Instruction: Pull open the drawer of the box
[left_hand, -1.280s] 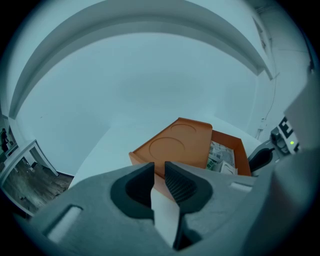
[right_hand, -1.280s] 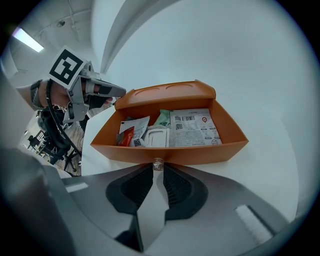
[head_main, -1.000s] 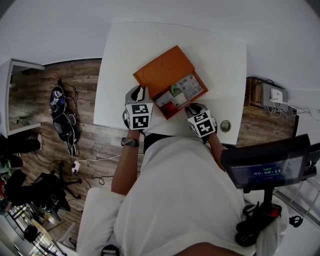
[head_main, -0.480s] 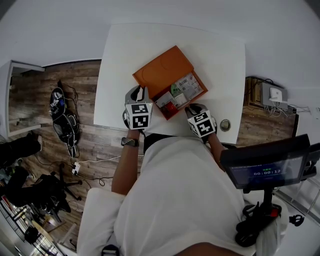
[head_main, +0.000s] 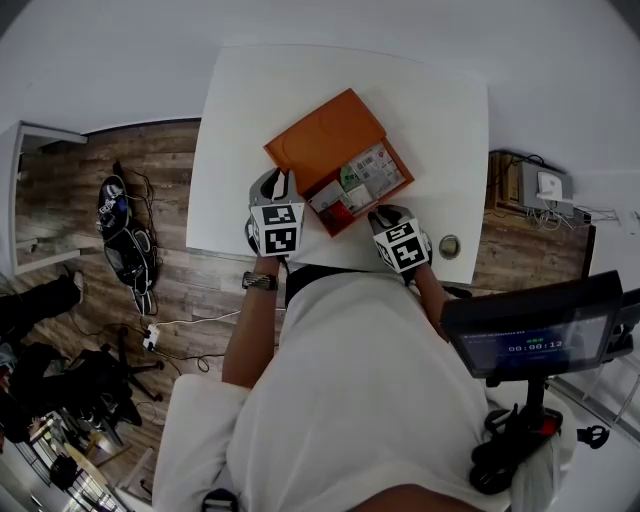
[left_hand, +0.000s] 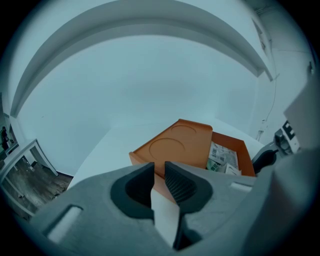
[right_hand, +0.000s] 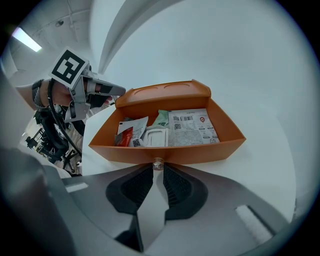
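An orange box (head_main: 322, 140) lies on the white table (head_main: 440, 110) with its drawer (head_main: 362, 185) slid out toward me. Paper packets and sachets (right_hand: 192, 125) fill the drawer. My right gripper (right_hand: 158, 170) is shut on the small clear knob (right_hand: 158, 163) at the middle of the drawer's front wall (right_hand: 200, 150). In the head view it (head_main: 373, 213) sits at the drawer's near end. My left gripper (left_hand: 159, 167) rests at the box's near left corner (left_hand: 145, 159), its jaws a narrow gap apart with nothing between them. The head view shows it (head_main: 286, 186) beside the box.
A small round metal thing (head_main: 449, 246) sits near the table's near right corner. A dark screen on a stand (head_main: 530, 330) is to my right. Bags and cables (head_main: 125, 235) lie on the wooden floor at the left.
Both grippers and the box have kept still. Only a person's legs at the left edge of the floor have shifted.
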